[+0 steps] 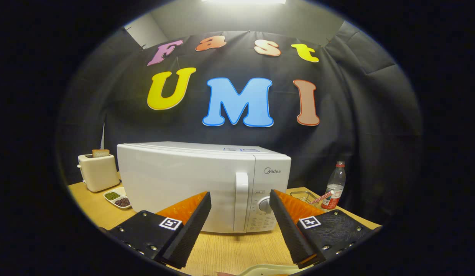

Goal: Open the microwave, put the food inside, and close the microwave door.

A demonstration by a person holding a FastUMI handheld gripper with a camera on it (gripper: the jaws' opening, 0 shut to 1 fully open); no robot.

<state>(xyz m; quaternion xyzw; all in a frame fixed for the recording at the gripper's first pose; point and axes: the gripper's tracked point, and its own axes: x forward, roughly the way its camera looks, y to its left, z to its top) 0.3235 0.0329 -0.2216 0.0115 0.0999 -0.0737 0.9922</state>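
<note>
A white microwave (191,180) stands on the wooden table (229,249) a short way ahead of me, its door shut. The vertical door handle (241,201) lies straight ahead, in line with the gap between my fingers. A round dial (264,204) sits just right of the handle on the control panel. My gripper (240,214) is open and holds nothing, short of the microwave's front. The pale rim of a dish (268,270) peeks in below the fingers, close to me; what lies in it is hidden.
A cream toaster (98,171) with a slice of bread stands left of the microwave, a small divided dish of beans (117,198) in front of it. Right of the microwave are a plastic bottle (334,186) and a clear glass container with a striped straw (312,197).
</note>
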